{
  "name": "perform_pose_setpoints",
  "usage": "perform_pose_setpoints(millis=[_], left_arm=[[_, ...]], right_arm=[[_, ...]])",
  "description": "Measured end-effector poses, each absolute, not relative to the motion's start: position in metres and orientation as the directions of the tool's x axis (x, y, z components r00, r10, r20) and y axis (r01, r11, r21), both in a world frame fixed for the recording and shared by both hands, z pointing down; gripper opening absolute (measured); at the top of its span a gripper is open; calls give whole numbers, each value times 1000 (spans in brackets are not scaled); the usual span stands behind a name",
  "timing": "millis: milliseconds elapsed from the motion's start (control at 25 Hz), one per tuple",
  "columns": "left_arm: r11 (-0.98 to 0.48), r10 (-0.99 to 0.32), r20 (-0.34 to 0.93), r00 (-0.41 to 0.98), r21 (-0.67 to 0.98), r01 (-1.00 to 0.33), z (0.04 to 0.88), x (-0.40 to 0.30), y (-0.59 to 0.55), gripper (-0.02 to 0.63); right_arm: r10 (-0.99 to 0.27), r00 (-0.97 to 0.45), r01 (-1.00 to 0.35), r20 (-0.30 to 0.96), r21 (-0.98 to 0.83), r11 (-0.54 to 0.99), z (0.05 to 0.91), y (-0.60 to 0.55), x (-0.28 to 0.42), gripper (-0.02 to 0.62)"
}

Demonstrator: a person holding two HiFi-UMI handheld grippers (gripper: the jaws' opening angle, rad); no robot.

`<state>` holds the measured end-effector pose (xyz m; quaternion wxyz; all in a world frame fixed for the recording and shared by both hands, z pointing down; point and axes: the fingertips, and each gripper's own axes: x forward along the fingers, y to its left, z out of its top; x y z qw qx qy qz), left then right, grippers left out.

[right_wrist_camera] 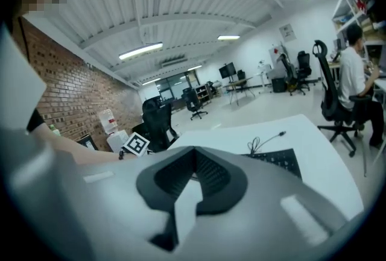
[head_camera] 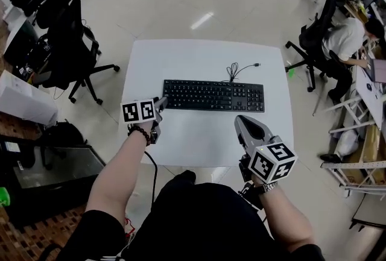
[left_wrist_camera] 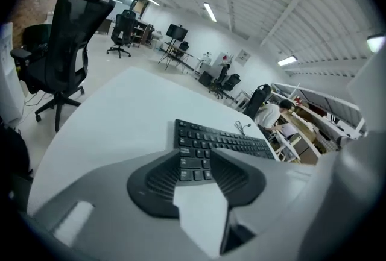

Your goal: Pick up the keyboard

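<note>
Step in hand, by judgement: approach, no grasp yet.

At left: left gripper (head_camera: pixel 160 103) (left_wrist_camera: pixel 196 164) just beside the left end of the keyboard (head_camera: pixel 214 96) (left_wrist_camera: pixel 224 143), jaws spread wide. End keys visible in the gap, pads pressing on nothing.

To do well:
- Slide the spread jaws on over the left short edge, one pad above the keys and one below the base, then close.
- Keep the approach low and nearly flat to the table (head_camera: pixel 199 58), to avoid shoving the board sideways.
- Lift level. Likely sag at the far end if carried from one end only.

Centre: keyboard flat on the white table, keys up, roughly mid-table. Long axis across the table, left to right, almost parallel to the near edge. Number pad at the right end. Cable (head_camera: pixel 236 70) off the far edge, loosely coiled, plug end lying toward the far right.

At right: right gripper (head_camera: pixel 241 121) (right_wrist_camera: pixel 192 170) near the table's front edge, apart from the keyboard (right_wrist_camera: pixel 280 161), jaws clenched on nothing. Open before bringing to the right end for support.
</note>
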<state>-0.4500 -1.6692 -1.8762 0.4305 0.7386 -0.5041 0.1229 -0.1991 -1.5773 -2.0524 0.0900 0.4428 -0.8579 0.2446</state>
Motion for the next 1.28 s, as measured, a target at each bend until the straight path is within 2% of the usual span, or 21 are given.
perform_pose_setpoints(millis=[480,920,960,1080,1280], left_arm=[[-48,-530,643,553,628,-777,-1825,-447,-1706,134],[-62,-537,611,582,659,-749,-1870,-446,-1690,85],[-63,-538,607,584,662,-747,-1875,-445,-1687,83],[-71,-537,603,590,665,-744,-1890,-442,-1680,78],[-92,-526,589,614,678,-730,-1911,-435,-1671,71]], right_arm=[[-715,-531,-841,455,-387,379,-2014,-1618,-192,3],[-669,-542,-796,508,-565,217,-1957,-1628,-185,5],[-662,-547,-782,512,-595,185,-1949,-1627,-183,13],[-648,-563,-712,513,-700,64,-1921,-1624,-177,96],[-680,-554,-537,480,-831,-149,-1878,-1626,-161,209]])
